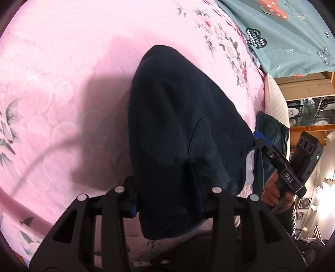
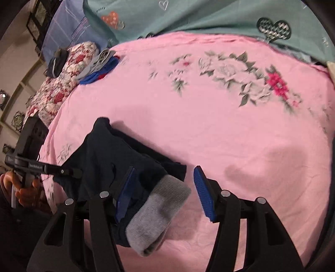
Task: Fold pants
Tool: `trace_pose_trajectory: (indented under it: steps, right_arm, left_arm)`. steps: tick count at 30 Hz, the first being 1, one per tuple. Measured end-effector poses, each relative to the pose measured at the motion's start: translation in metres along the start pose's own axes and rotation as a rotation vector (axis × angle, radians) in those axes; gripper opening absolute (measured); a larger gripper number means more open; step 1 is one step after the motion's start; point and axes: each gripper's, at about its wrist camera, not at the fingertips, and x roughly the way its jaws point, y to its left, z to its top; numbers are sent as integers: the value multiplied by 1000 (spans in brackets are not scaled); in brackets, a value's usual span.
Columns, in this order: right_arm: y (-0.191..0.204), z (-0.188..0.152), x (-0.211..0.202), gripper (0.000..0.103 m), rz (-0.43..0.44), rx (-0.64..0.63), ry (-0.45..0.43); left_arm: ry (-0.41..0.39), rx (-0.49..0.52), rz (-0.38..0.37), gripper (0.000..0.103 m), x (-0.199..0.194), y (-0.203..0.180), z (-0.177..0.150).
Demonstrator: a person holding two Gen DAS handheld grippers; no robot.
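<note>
Pink floral bedspread (image 2: 209, 129) fills both our wrist views, with a teal heart-print sheet (image 2: 209, 18) along its far edge and a red-and-white floral pillow (image 2: 62, 83) off to one side, next to a small heap of grey and blue clothes (image 2: 100, 64). We see the dark navy pants (image 1: 178, 136) lying bunched on the spread, close to the near edge of the bed. Our left gripper (image 1: 167, 200) stands partly closed, its two fingers clamped on a thick fold of the pants, with navy cloth bulging up between and over them. In the right wrist view the same gripper (image 2: 69, 172) reaches in from the side and meets the cloth, a hand (image 2: 23, 188) wrapped round its handle. Our right gripper (image 2: 165, 194) stands about half open. The grey ribbed cuff (image 2: 159, 217) of the pants lies between its blue pads (image 2: 203, 194); the left pad lies against the navy cloth, while the right pad stands clear of the cuff with pink bedspread showing in the gap, so it grips nothing. In the left wrist view the right gripper (image 1: 259, 140) sits at the edge of the pants, with a hand (image 1: 274, 192) on its grip
</note>
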Motion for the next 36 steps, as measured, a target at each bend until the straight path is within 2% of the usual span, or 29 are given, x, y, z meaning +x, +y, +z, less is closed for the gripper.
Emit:
trace_pose_trajectory:
  steps: [4, 6, 12, 15, 18, 21, 25, 27, 33, 36]
  right_arm:
    - [-18, 1, 19, 62, 106, 38, 56]
    - [-26, 2, 24, 72, 164, 83, 84]
    - [-42, 6, 47, 74, 316, 139, 170]
    - [-39, 7, 61, 74, 343, 115, 215]
    - [-31, 9, 64, 73, 324, 59, 215]
    - [-27, 9, 68, 62, 296, 36, 216]
    - [-33, 8, 67, 52, 293, 78, 208]
    - [-33, 6, 65, 47, 280, 89, 195]
    - [-14, 3, 47, 39, 165, 45, 123]
    - [0, 4, 33, 36, 113, 26, 77]
  left_arm:
    - [1, -26, 39, 42, 3, -2, 1]
    - [1, -38, 53, 43, 4, -3, 2]
    - [2, -58, 86, 46, 6, -4, 3]
    - [3, -70, 100, 48, 7, -3, 4]
    - [3, -77, 107, 48, 8, -4, 4]
    - [2, -84, 113, 48, 8, -3, 4]
    - [-5, -77, 116, 48, 9, -6, 3]
    - [-10, -54, 118, 43, 7, -11, 2]
    - [-54, 9, 110, 28, -3, -19, -6]
    - [-93, 53, 101, 25, -15, -26, -12]
